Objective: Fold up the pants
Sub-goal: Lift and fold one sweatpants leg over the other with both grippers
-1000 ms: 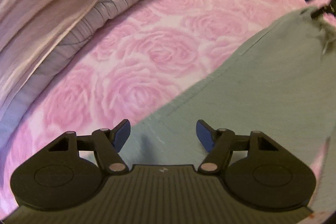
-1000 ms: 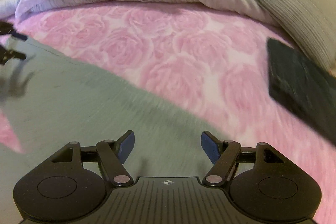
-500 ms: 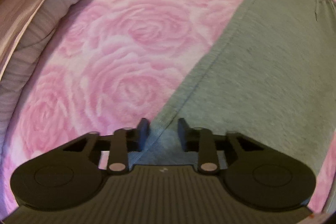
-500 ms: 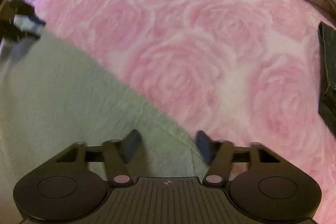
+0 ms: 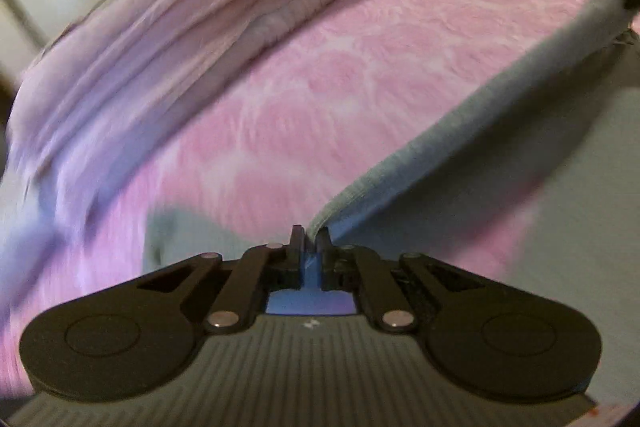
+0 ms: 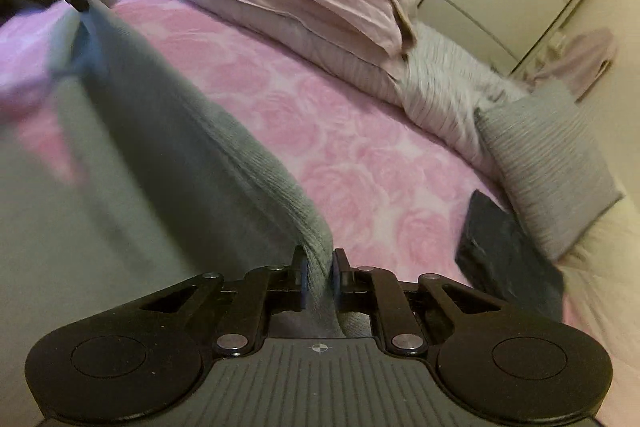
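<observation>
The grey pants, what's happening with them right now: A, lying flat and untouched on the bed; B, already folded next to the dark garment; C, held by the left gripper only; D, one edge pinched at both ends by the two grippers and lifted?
D: the left gripper and the right gripper each have their fingers closed on the grey pants, whose edge runs raised between them above the pink bedspread.
</observation>
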`<action>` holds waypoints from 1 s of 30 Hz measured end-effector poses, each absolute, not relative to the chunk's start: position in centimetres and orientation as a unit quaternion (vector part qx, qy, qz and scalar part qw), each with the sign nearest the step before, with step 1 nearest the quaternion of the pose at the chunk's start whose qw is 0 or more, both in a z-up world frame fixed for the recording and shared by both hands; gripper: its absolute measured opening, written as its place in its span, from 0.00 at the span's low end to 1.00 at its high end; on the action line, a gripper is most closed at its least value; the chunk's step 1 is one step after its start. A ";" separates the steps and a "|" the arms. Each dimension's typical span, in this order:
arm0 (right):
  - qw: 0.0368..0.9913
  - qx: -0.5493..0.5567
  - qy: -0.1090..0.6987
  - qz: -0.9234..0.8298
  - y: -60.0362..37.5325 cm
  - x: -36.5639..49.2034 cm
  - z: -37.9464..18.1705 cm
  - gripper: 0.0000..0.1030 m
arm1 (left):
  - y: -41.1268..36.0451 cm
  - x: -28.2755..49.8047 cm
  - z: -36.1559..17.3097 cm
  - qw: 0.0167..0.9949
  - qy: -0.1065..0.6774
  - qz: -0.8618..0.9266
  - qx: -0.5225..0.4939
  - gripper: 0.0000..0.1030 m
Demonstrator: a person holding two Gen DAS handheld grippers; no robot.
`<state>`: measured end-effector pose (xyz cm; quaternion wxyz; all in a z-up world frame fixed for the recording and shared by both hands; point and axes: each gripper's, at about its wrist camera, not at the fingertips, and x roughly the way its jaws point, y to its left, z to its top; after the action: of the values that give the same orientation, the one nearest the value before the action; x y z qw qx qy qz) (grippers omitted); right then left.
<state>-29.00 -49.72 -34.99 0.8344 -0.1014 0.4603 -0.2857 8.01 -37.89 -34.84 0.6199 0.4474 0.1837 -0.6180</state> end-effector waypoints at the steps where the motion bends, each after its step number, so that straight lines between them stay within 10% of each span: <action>1: 0.831 -0.103 0.469 -0.281 -47.4 -29.9 -35.1 0.07 | -35.1 7.0 -34.8 0.623 0.203 -0.608 0.448 0.03; 6: 0.808 -0.079 0.527 -0.250 -39.6 -33.7 -38.3 0.09 | -26.8 3.4 -38.4 0.626 0.301 -0.553 0.460 0.08; 14: 0.772 0.106 0.528 -0.339 -39.1 -40.5 -41.2 0.46 | -20.3 2.4 -39.3 0.683 0.398 -0.473 0.390 0.22; 22: 0.639 0.535 0.189 -0.519 -46.3 -52.6 -42.0 0.46 | -19.1 2.7 -35.2 0.733 0.397 -0.454 0.316 0.26; 30: 0.619 0.543 0.178 -0.538 -49.4 -52.8 -43.2 0.23 | -24.1 4.9 -34.8 0.749 0.365 -0.457 0.310 0.44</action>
<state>-52.84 -49.38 -43.20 0.6191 0.5433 0.1781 -0.5384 4.93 -24.12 -34.75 0.7492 0.3100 0.3654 -0.4572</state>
